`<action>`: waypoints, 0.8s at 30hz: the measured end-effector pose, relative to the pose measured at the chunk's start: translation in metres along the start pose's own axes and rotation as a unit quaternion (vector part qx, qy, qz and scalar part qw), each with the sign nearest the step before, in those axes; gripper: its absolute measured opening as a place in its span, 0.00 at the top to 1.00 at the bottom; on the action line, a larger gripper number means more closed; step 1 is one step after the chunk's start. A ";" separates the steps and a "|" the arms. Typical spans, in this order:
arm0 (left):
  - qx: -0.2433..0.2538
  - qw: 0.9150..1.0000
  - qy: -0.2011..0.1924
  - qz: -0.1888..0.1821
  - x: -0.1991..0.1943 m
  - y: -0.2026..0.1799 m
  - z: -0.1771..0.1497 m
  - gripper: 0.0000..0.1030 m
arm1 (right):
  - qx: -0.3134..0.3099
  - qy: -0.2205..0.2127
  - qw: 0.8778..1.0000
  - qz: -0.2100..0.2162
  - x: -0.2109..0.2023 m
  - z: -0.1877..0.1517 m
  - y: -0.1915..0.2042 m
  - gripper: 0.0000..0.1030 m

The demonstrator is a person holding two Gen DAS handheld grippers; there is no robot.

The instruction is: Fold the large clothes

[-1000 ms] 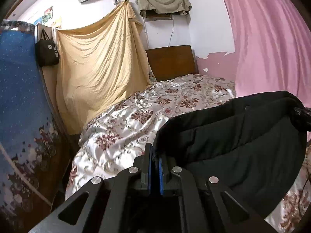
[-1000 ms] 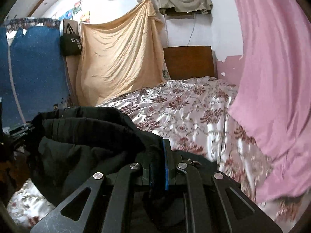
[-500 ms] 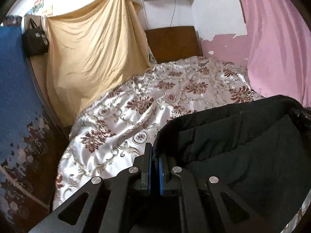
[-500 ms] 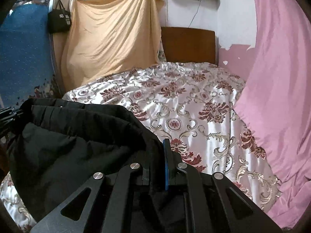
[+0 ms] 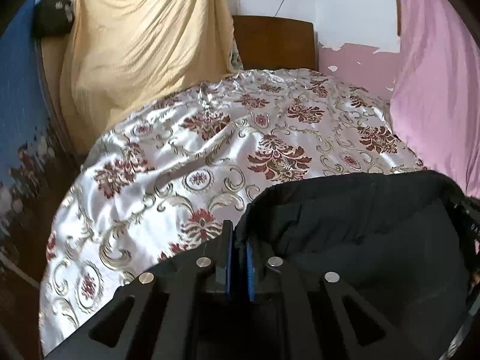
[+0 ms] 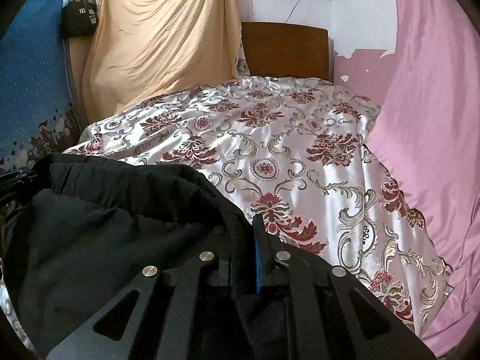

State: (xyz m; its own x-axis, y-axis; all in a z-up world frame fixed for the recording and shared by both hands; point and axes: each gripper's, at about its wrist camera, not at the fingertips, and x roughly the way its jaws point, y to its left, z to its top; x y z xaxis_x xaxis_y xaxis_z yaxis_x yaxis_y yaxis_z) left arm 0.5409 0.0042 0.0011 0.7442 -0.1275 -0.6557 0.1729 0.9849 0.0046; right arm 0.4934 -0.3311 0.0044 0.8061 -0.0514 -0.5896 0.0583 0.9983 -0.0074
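A large black garment (image 5: 360, 240) hangs stretched between my two grippers above the floral satin bedspread (image 5: 210, 150). In the left wrist view my left gripper (image 5: 238, 235) pinches the garment's left edge between its blue pads, and its jaws are starting to open, with the cloth still between them. The garment (image 6: 105, 225) spreads to the left in the right wrist view, where my right gripper (image 6: 243, 228) is shut on its right edge. The bedspread (image 6: 300, 156) lies flat beyond the cloth. The garment's lower part is hidden behind the grippers.
A pink curtain (image 6: 426, 120) hangs along the bed's right side. A tan sheet (image 5: 144, 60) drapes at the back left beside a wooden headboard (image 5: 273, 45). A blue patterned panel (image 6: 27, 84) and a black bag (image 6: 79, 18) stand on the left.
Both grippers have moved forward and down over the bed, carrying the black garment. The bedspread now fills more of both views and the garment sits lower.
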 end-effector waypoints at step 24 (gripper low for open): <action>-0.013 0.990 -0.081 -0.111 -0.073 -0.031 -0.099 0.06 | -0.052 -0.048 0.989 0.132 -0.080 -0.079 0.031 0.15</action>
State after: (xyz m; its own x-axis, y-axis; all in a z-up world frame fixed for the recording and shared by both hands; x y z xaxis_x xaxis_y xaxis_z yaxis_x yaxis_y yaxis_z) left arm 0.4173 -0.0050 -0.0264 0.7844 -0.3557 -0.5081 0.3285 0.9331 -0.1461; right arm 0.3840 -0.2939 -0.0129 0.8376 0.2129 -0.5030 -0.2175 0.9748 0.0504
